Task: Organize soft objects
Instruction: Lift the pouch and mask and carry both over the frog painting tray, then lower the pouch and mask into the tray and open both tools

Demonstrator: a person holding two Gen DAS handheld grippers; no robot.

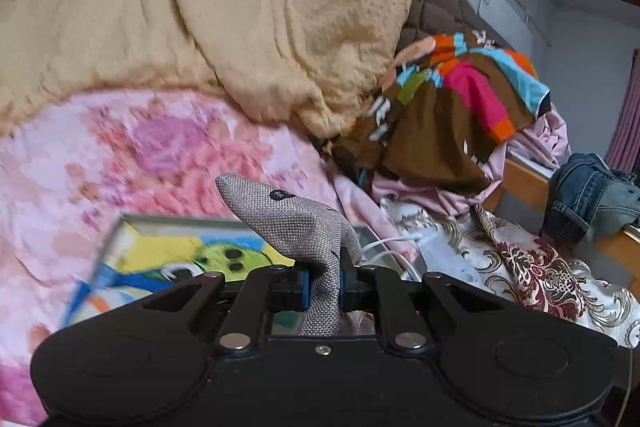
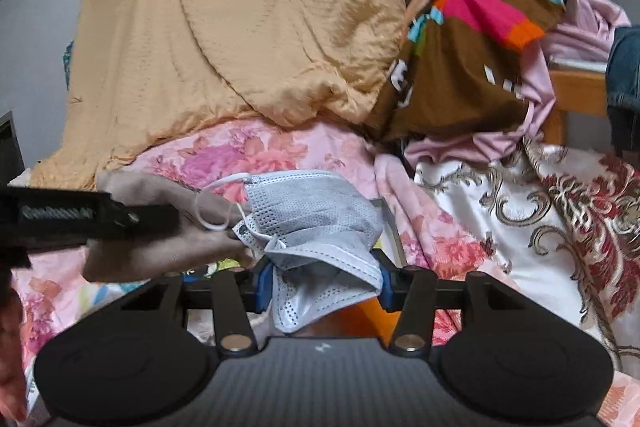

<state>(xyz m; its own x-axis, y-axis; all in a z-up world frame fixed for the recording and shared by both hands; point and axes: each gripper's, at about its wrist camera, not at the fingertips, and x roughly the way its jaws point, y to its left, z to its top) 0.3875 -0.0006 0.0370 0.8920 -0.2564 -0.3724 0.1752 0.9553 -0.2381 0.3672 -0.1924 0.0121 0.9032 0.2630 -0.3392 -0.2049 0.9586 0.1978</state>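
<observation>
At the bottom centre of the left wrist view, the left gripper (image 1: 324,287) is nearly closed, pinching a grey woven fabric pouch (image 1: 294,223) that sticks up toward mid-frame. In the right wrist view, the right gripper (image 2: 322,281), about half open, holds a crumpled grey face mask (image 2: 312,215) between its pads. Behind lie a pink floral sheet (image 1: 160,147), then a yellow quilt (image 1: 240,7) across the upper frame.

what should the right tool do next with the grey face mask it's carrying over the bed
Probably carry the crumpled grey pleated face mask clear of the person's hand and set it on the pink floral bedsheet. The right tool has the mask between its blue pads, and the mask's white ear loop dangles against that hand.
</observation>
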